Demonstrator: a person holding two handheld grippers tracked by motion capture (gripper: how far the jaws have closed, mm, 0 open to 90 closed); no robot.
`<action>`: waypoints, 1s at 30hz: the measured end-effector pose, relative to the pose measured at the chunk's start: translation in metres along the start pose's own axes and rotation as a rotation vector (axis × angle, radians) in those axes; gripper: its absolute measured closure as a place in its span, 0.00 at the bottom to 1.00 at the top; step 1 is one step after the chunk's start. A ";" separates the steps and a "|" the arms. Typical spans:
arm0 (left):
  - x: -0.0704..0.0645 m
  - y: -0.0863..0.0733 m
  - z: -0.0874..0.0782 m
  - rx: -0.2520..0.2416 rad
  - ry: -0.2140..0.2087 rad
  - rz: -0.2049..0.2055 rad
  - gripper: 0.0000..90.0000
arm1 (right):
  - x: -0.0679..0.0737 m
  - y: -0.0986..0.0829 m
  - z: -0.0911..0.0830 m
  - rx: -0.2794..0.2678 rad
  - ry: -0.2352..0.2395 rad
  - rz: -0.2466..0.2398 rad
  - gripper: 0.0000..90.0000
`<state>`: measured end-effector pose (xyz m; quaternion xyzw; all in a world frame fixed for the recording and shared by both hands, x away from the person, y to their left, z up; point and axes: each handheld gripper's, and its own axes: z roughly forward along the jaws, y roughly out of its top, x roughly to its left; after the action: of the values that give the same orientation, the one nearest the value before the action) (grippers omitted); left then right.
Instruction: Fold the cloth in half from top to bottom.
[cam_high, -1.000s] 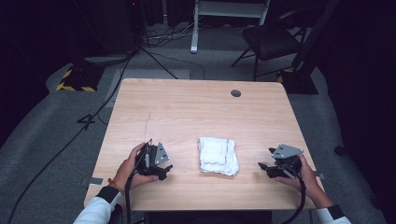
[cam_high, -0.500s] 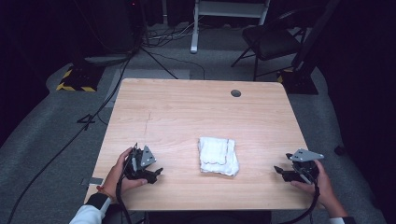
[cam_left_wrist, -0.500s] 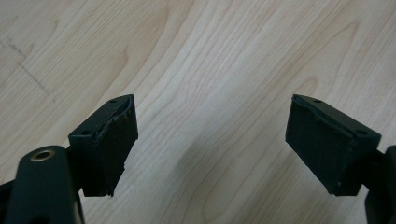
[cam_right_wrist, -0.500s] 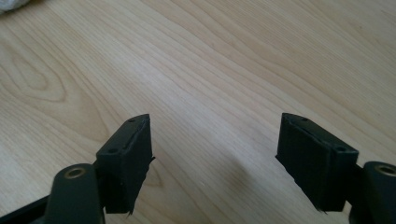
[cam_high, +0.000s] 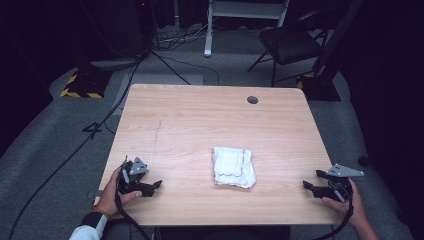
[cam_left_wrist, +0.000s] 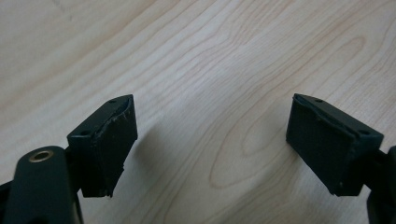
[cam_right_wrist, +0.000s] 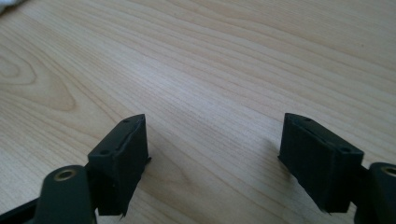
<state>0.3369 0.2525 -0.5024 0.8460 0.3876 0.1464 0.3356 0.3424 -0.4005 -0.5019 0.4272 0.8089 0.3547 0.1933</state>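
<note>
High view, cloth: I see the folded white cloth lying flat on the wooden table, between my two grippers and well apart from both

High view, left gripper: held low at the near left edge of the table, its jaws point toward the cloth, spread, with nothing between them

High view, right gripper: held at the near right corner, its jaws face the cloth from the other side, parted, with nothing held

High view, risk: as I judge it, both sets of jaws sit so close to the wood that a push forward could scrape the tabletop, or shove the cloth and undo its folds instead of pinching it

Left gripper view, jaws: left gripper stands wide open, bare wood grain between and ahead of the two black pads, which grip nothing; whether the tips touch the table I cannot tell

Left gripper view, risk: with no cloth ahead of these jaws, closing here would catch only air

Right gripper view, jaws: right gripper gapes just as wide over bare table, holding nothing

Right gripper view, cloth: a white sliver lies far ahead and to the left of the jaws, likely the cloth's edge

Right gripper view, risk: a straight advance from here would, I think, pass beside the cloth and miss it
</note>
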 end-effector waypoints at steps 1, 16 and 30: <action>0.001 -0.003 -0.001 -0.011 0.002 -0.002 0.18 | -0.001 -0.001 0.000 -0.007 0.004 0.010 0.26; 0.002 -0.006 -0.004 -0.012 0.021 -0.016 0.18 | -0.002 -0.002 0.000 -0.008 -0.003 0.011 0.26; 0.003 -0.006 -0.004 -0.011 0.019 -0.017 0.18 | -0.002 -0.002 0.000 -0.008 -0.003 0.011 0.26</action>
<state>0.3336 0.2586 -0.5037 0.8393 0.3973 0.1537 0.3377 0.3425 -0.4023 -0.5032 0.4313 0.8047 0.3587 0.1942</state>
